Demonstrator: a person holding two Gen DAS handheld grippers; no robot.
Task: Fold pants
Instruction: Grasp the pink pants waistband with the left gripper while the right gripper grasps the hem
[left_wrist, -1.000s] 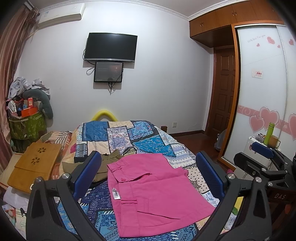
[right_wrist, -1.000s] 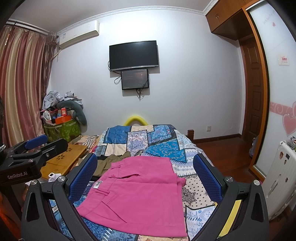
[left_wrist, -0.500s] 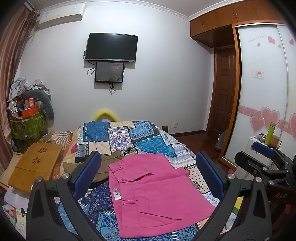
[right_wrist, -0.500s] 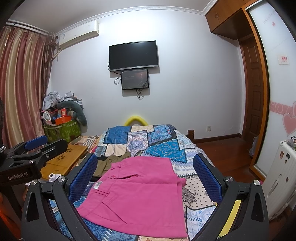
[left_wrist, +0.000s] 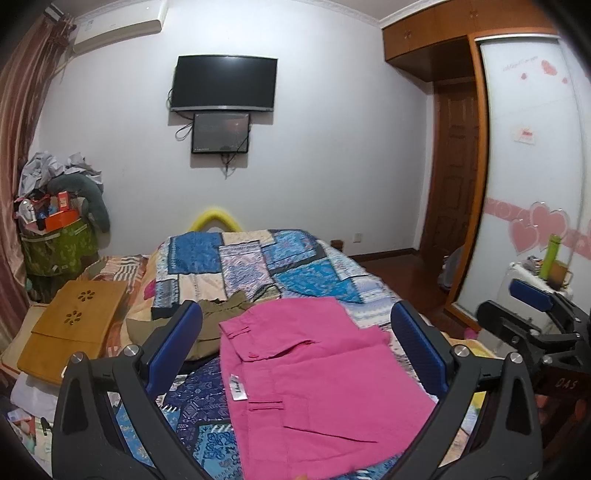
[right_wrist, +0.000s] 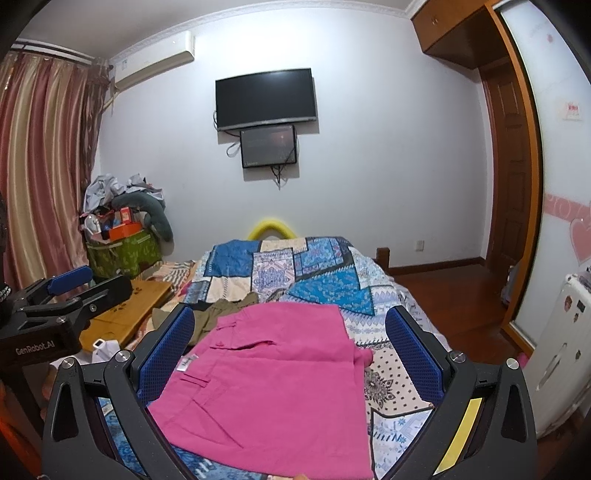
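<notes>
The pink pants lie folded in a flat rectangle on the patchwork bedspread, waistband to the left with a white label. They also show in the right wrist view. My left gripper is open and empty, held above the pants' near edge. My right gripper is open and empty, also above the pants. The right gripper shows at the right edge of the left wrist view, and the left gripper at the left edge of the right wrist view.
An olive garment lies crumpled on the bed left of the pants. A wooden lap desk sits left of the bed. A green basket piled with things stands by the curtain. A white appliance stands at the right.
Both grippers have barely moved; the views shift only slightly. The pants lie as before.
</notes>
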